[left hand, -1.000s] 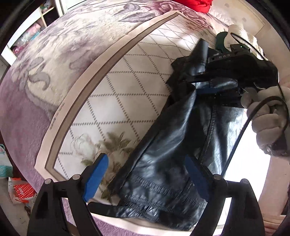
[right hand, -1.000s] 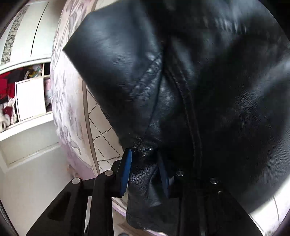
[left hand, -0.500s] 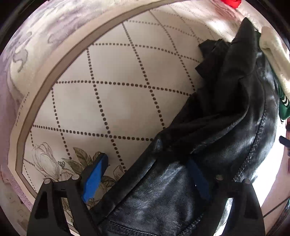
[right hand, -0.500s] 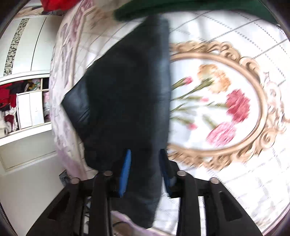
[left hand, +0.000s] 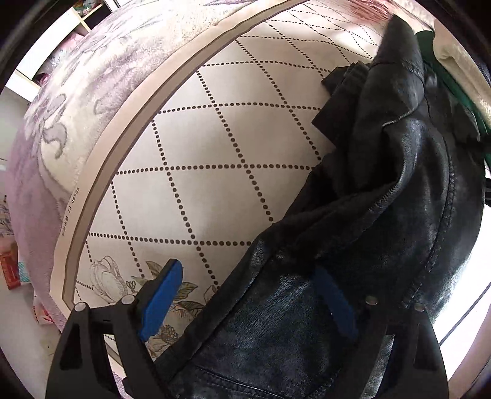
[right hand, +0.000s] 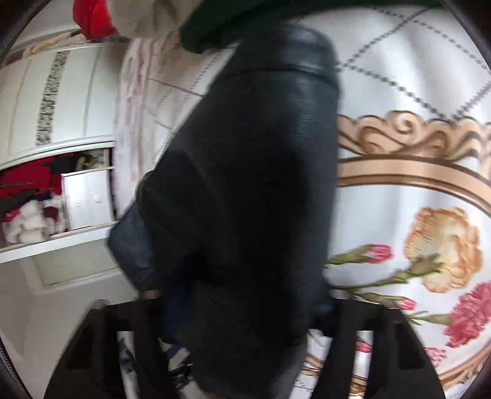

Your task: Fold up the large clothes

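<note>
One black leather jacket [left hand: 383,214] lay on the bed, attended by two grippers.

The left gripper [left hand: 248,300] had its two blue-padded fingers [left hand: 159,300] spread wide, one over the quilted bedspread [left hand: 214,147] and one over the jacket hem, pinching nothing. In the right wrist view the image was blurred; the right gripper [right hand: 242,331] sat under a dark fold of the jacket [right hand: 251,199], and whether its fingers were pinching that fold could not be told. The jacket lay along one edge of the bedspread, beside one green garment [left hand: 454,89] and one cream garment [left hand: 460,46]. One red item [right hand: 92,15] lay at the far end. A printed floral medallion [right hand: 429,245] appeared beside the jacket.
</note>
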Demonstrator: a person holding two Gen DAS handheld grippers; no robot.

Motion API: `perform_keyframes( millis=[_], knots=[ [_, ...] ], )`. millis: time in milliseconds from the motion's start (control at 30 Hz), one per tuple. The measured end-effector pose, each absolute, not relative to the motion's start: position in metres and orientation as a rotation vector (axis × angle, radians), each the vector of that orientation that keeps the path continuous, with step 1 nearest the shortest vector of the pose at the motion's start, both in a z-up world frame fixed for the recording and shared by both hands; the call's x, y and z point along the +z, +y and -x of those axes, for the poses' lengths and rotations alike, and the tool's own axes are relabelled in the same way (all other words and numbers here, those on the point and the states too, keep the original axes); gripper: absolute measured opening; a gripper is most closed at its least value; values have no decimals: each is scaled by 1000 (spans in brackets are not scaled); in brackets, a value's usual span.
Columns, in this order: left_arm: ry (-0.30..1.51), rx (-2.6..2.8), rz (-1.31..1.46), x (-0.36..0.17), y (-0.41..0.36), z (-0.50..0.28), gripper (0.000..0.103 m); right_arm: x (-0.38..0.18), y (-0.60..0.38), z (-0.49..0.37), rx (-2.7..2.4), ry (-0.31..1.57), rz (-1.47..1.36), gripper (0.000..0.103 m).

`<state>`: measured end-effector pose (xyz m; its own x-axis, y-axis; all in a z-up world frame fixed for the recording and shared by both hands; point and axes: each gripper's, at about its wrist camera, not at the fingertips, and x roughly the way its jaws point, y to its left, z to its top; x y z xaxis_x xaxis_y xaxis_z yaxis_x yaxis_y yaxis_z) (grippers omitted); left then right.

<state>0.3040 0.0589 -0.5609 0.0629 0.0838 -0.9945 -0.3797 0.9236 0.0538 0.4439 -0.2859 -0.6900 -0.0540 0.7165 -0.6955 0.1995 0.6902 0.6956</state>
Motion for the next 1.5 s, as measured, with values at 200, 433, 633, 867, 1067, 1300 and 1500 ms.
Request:
perform_keyframes(
  millis=[200,433,633,867,1067,1300,1500],
  knots=[
    [1444,381,187,-538,57,-310,88,-674,-371,-376,210,1473,-1045,17],
    [1386,401,230,-498,65,-309,88,-670,-480,-249,56,1545,-1216,34],
    [1392,314,247,-483,12,-299,88,-654,-513,-200,179,1699,-879,66],
    [1439,185,113,-504,-89,-295,87,-644,-512,-186,285,1726,-548,69],
    [1438,229,-17,-552,-127,-304,87,-671,-526,-208,332,1555,-717,71],
    [1459,231,53,-566,-113,-316,91,-675,-570,-196,399,1375,-1030,71],
    [1469,213,61,-567,-106,-317,91,-688,-583,-207,368,1278,-1254,72]
  ],
)
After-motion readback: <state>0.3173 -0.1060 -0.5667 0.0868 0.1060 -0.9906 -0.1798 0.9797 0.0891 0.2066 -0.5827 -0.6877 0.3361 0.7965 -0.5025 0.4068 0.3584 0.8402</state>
